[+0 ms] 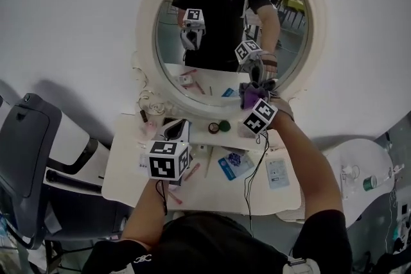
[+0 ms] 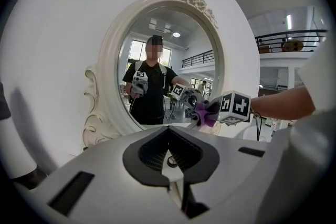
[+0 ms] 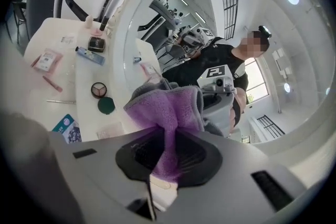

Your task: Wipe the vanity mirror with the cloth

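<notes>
Pressing a bunched purple cloth [image 1: 250,94] against the glass, the right gripper [image 1: 255,104] had its jaws clamped on a fold of it. The loose pile fanned out ahead of the tips, so fabric rather than hard jaw met the surface. Contact sat at about 5 o'clock on the vanity mirror [image 1: 168,42], just inside the ornate white frame [image 1: 145,29], which suggests the lower edge was being worked. The person's arm reached forward over the table [image 1: 122,163] to get there.

The left gripper [image 1: 173,133] hung low at about 7 o'clock from the mirror, over the table and well apart from the glass. Its jaws were drawn together with nothing between them, and it was probably parked there to keep out of the wiping path. Small cosmetics, among them a round compact [image 1: 214,128] and a green lid [image 1: 224,126], lay directly under the wiping spot. A low sweep would therefore need care not to knock them.
</notes>
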A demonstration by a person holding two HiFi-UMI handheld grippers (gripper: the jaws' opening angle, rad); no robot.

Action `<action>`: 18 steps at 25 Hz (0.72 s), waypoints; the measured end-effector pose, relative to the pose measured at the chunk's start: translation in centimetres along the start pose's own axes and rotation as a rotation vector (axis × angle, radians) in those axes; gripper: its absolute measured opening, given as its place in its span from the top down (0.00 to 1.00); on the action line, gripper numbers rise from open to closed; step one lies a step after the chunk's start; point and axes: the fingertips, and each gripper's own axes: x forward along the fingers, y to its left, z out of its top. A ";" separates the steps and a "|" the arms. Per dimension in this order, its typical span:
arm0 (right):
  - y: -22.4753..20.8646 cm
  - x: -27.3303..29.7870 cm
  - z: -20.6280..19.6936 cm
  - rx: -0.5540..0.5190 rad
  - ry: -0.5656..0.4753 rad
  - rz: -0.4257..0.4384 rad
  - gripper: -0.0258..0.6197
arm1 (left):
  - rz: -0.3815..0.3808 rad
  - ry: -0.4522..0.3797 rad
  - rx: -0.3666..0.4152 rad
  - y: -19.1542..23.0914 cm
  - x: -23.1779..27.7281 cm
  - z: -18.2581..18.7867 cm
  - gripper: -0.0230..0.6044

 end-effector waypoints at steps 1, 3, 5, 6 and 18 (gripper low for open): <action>-1.0 -0.5 -0.4 0.009 -0.003 -0.016 0.86 | -0.008 -0.002 0.002 -0.4 0.2 0.1 0.95; -2.9 -1.4 -1.0 0.030 -0.014 -0.045 0.86 | -0.021 -0.005 0.006 -1.0 0.5 0.3 0.95; -4.8 -2.5 -1.5 0.051 -0.027 -0.073 0.86 | -0.032 -0.005 0.013 -1.6 0.8 0.3 0.95; -5.8 -3.1 -1.7 0.059 -0.035 -0.089 0.86 | -0.037 -0.006 0.016 -2.0 0.9 0.3 0.95; -18.9 -13.0 0.8 0.032 -0.153 -0.312 0.86 | -0.062 -0.003 0.029 -3.7 1.4 0.3 0.95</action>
